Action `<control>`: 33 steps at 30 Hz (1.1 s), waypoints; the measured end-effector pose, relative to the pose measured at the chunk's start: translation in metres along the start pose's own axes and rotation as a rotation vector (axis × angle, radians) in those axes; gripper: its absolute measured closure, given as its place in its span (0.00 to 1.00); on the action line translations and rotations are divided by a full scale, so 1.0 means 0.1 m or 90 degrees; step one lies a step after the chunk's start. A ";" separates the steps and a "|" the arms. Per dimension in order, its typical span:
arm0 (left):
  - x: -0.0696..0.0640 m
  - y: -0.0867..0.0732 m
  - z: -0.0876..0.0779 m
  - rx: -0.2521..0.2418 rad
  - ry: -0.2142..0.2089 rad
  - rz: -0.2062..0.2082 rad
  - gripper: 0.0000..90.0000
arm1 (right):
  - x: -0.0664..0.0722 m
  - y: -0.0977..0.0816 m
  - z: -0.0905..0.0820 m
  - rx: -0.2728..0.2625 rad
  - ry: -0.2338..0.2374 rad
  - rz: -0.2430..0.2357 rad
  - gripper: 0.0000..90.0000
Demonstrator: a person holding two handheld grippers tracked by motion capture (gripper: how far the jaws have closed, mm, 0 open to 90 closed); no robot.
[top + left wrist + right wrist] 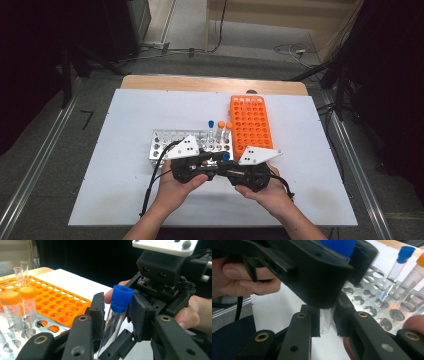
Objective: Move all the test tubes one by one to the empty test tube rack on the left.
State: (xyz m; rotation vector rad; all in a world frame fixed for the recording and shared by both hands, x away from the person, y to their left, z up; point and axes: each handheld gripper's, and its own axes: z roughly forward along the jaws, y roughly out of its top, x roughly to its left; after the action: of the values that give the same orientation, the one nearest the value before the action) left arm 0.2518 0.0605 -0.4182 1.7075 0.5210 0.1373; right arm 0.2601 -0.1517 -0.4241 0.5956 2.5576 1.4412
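Note:
A clear tube with a blue cap is held between my two grippers, which face each other near the table's front edge. The pads of my left gripper close in on its capped end. My right gripper is shut on the tube's rounded lower end. From above, the blue cap shows between the left gripper and the right gripper, just in front of the metal rack. A hand wraps each gripper body.
A metal tube rack stands behind the grippers, holding a blue-capped tube and orange-capped tubes. An orange rack sits to its right. The white mat covers the table.

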 end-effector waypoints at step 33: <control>0.43 0.15 -0.37 -0.040 0.145 -0.008 0.85 | -0.41 -0.37 -0.58 -0.066 -0.072 0.025 0.02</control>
State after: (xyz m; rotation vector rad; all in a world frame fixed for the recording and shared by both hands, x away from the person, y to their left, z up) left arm 0.2805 0.1097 -0.4047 1.6357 0.6890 0.3386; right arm 0.2698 -0.2312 -0.4275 0.6943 2.3812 1.4966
